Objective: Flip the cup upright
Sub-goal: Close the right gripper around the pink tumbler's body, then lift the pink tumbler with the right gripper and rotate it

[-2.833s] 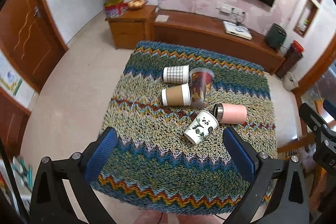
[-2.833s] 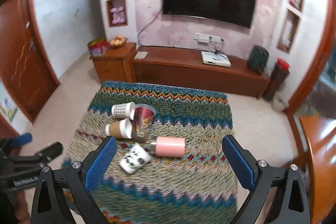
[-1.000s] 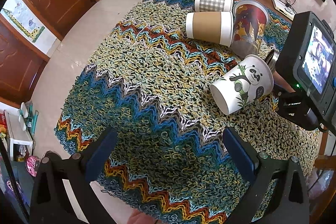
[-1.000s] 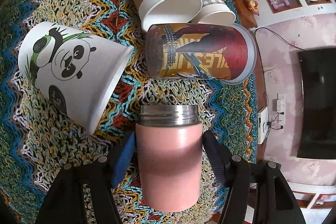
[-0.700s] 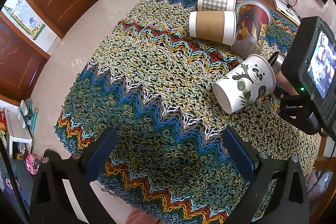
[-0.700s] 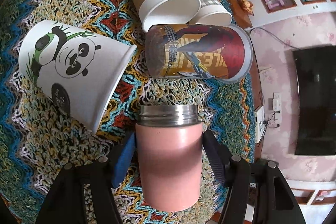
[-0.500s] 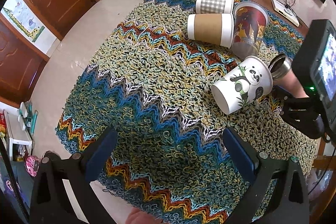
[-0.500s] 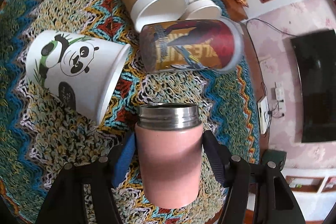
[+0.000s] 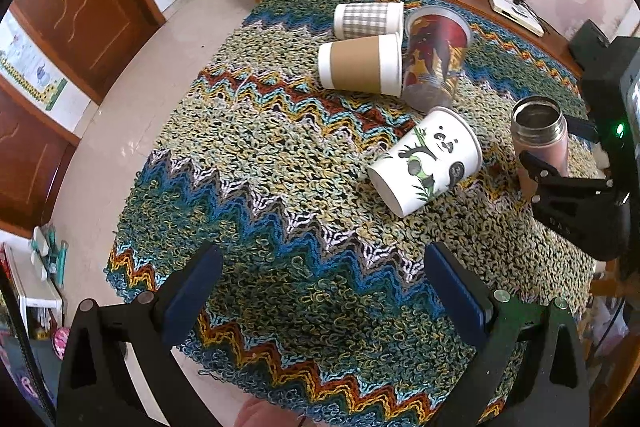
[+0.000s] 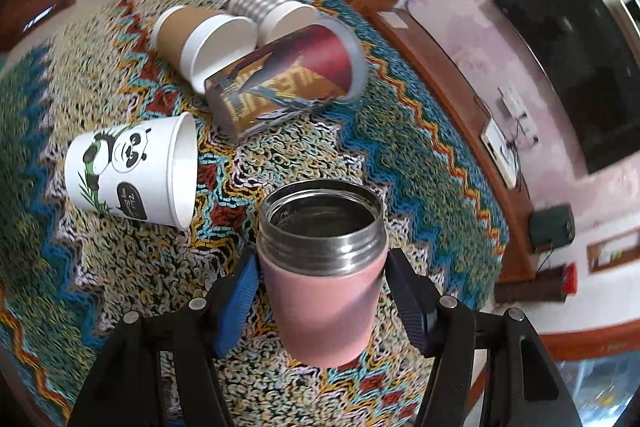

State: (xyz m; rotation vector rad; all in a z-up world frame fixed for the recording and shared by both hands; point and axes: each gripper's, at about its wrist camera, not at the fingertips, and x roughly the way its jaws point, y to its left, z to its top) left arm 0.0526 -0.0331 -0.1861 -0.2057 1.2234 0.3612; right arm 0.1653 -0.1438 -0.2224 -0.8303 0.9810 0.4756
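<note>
Tipped up since the earlier frames, the pink steel cup [image 10: 322,283] now stands nearly upright with its open mouth skyward, clamped at mid-body between the pads of the right gripper [image 10: 320,303]. It sits just right of the panda cup [image 9: 426,163], which lies on its side. Rigid and likely heavier than the paper cups, the flask looks smooth-walled, so a low, firm hold on the pink sleeve suits it. Beyond the panda cup lie the brown cup [image 9: 362,65] and printed cup [image 9: 434,61]; open knitted cloth [image 9: 248,155] spreads nearer. The left gripper [image 9: 320,293] hovers wide open, empty, near the cloth's front edge.
</note>
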